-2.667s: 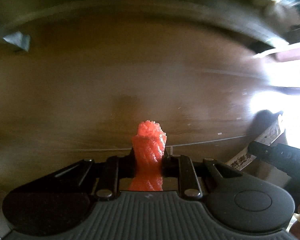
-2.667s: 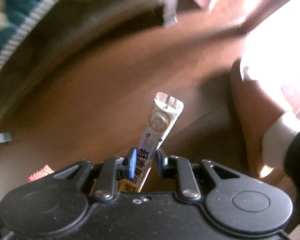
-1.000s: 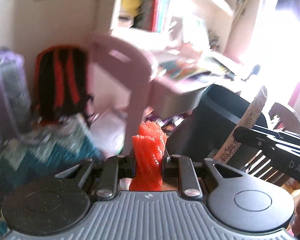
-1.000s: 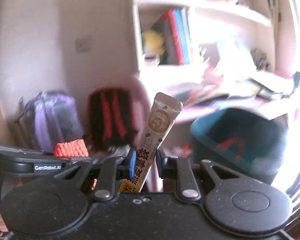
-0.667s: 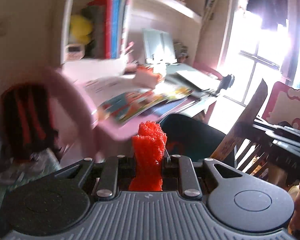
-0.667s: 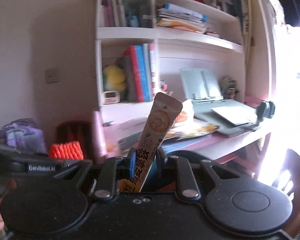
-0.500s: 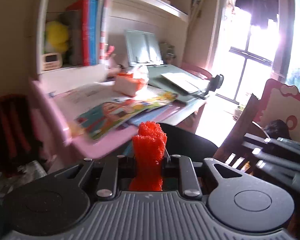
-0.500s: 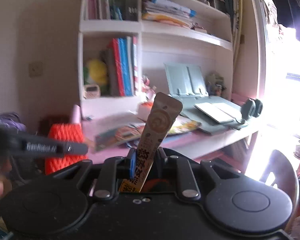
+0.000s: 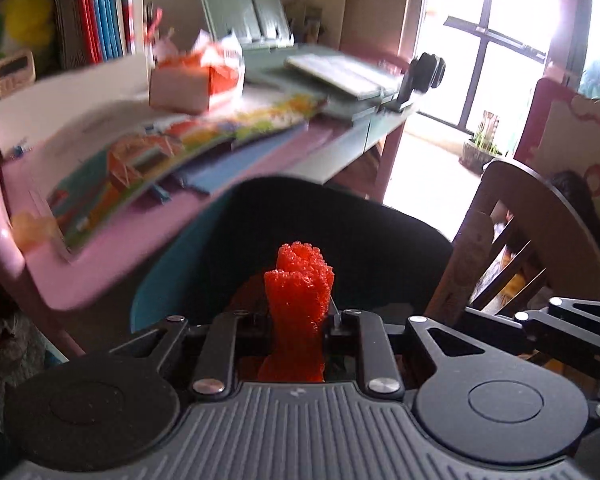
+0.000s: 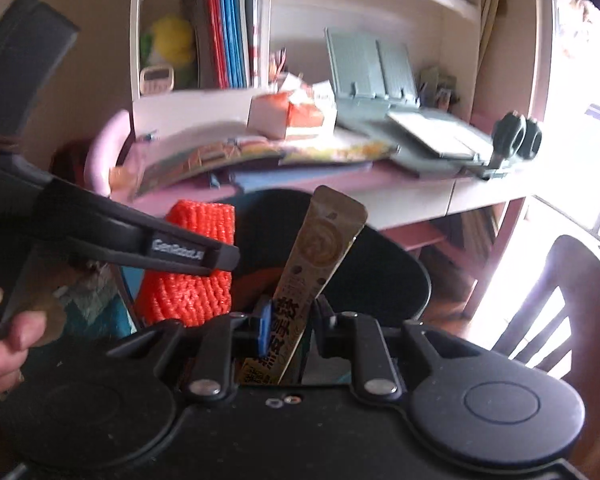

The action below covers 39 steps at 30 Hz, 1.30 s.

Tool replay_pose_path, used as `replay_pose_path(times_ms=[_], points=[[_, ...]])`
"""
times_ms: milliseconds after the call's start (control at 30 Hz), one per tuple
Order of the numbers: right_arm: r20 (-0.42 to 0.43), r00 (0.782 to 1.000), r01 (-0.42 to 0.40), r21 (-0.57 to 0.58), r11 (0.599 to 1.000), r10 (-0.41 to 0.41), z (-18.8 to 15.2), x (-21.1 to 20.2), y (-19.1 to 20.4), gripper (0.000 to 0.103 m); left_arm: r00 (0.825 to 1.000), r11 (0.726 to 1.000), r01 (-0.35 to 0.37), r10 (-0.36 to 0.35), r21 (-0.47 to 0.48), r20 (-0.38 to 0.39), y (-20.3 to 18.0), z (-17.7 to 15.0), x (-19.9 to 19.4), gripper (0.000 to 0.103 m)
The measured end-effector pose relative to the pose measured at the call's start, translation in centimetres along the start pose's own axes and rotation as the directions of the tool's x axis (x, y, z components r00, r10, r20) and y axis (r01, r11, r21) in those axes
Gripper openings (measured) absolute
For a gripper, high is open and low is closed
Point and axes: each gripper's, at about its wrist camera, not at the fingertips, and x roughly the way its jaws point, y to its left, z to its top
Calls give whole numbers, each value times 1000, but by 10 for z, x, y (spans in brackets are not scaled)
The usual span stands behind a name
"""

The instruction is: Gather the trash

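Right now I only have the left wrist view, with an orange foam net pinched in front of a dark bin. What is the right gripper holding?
Observer: The right gripper is shut on a tan printed sachet, which stands up and leans right.
Operator: Is it lined up with the bin?
Observer: In the right wrist view the bin sits directly behind the sachet; how far behind, I cannot tell.
Operator: Anything behind the left gripper that I miss?
Observer: A bare hand grips its handle at the left edge.
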Motion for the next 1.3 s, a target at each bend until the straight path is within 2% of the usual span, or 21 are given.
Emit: replay_pose_path(times_ms=[67, 233, 267, 333, 400, 433, 467, 500, 533, 567, 633, 733, 1133, 1200, 1267, 1300], points=[[-22, 1000, -8, -6, 1000, 8, -2, 4, 1, 19, 1000, 1000, -5, 5, 8, -23, 1, -1, 9, 21], [-27, 1000, -10, 4, 1000, 10, -3, 4, -1, 29, 999, 1000, -4, 5, 19, -42, -2, -4, 16, 21], [-25, 1000, -7, 11, 1000, 8, -3, 5, -2, 29, 999, 1000, -1, 1, 14, -45, -1, -5, 17, 22], [-25, 1000, -10, 35, 999, 11, -4, 4, -5, 40, 999, 1000, 2, -2, 1, -49, 1, -6, 18, 27], [-20, 1000, -5, 53, 999, 6, -4, 2, -8, 42, 999, 1000, 1, -2, -4, -44, 2, -8, 16, 32], [-19, 1000, -3, 59, 998, 4, -5, 0, -8, 43, 999, 1000, 5, -5, -3, -41, 2, -9, 14, 37], [-17, 1000, -3, 64, 998, 4, -5, -2, -9, 44, 999, 1000, 4, -4, -2, -36, 2, -10, 11, 52], [-14, 1000, -3, 70, 998, 4, -6, -4, -9, 45, 1000, 1000, -1, 1, -3, -25, 3, -11, 7, 60], [-8, 1000, -4, 74, 997, 5, -7, -7, -10, 45, 1000, 1000, -5, 5, -5, -6, 4, -13, 2, 75], [-3, 1000, -6, 80, 997, 7, -7, -10, -10, 46, 1000, 1000, -5, 6, -7, 15, 4, -14, -3, 79], [10, 1000, -8, 94, 996, 7, -8, -17, -11, 54, 999, 1000, 6, -6, -8, 34, 5, -15, -13, 79], [34, 999, -17, 110, 994, 14, -7, -28, -11, 58, 998, 1000, 23, -22, -13, 61, 7, -18, -29, 82], [102, 994, -48, 111, 993, 36, -8, -83, 3, 61, 988, 1000, 3, -1, -17, 152, 14, -42, -100, 84], [111, 993, -50, 103, 993, 38, -8, -91, 7, 62, 985, 1000, 3, -1, -11, 170, 15, -48, -113, 90], [123, 992, -45, 90, 995, 34, -9, -100, 14, 69, 981, 1000, 4, -3, -5, 192, 15, -54, -126, 100], [130, 991, -44, 84, 996, 32, -9, -104, 18, 70, 979, 1000, 5, -4, -4, 205, 16, -58, -133, 101]])
